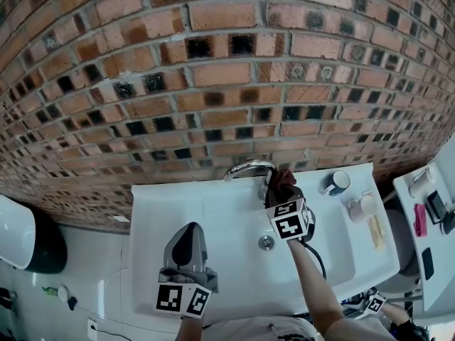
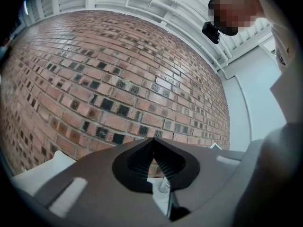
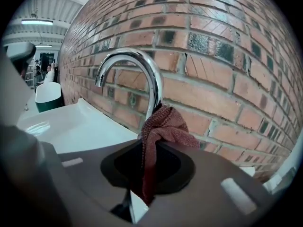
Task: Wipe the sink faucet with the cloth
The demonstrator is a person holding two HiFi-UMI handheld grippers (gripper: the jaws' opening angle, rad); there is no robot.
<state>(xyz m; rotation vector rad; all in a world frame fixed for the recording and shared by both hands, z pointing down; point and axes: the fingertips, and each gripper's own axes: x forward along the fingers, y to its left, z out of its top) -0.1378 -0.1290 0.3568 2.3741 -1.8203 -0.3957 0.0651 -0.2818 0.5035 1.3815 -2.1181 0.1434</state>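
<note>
Brick wall [image 1: 227,69] in red-brown courses stands behind a white sink [image 1: 213,212], and the chrome faucet [image 1: 247,168] rises from the sink's back edge. The dark red cloth [image 3: 163,126] is bunched at the lower part of the faucet's [image 3: 142,67] curved neck. It seems to press against the metal there, though the contact itself is hard to make out. The right gripper [image 3: 147,148] is clamped on the cloth, which sticks out past its jaw tips toward the faucet and also hangs down between the jaws. From the head view, the cloth [image 1: 283,182] sits just right of the faucet's base, with the right gripper [image 1: 280,193] directly behind it over the basin.

The drain [image 1: 266,242] lies in the basin near that gripper's marker cube. The left gripper [image 1: 188,234] hovers over the sink's left front part, well apart from the faucet. Its own view shows the jaws closed tip to tip with nothing between them, pointed up at the brick wall [image 2: 109,79]. A dark mug [image 1: 338,182] stands on the sink's right rear corner.
</note>
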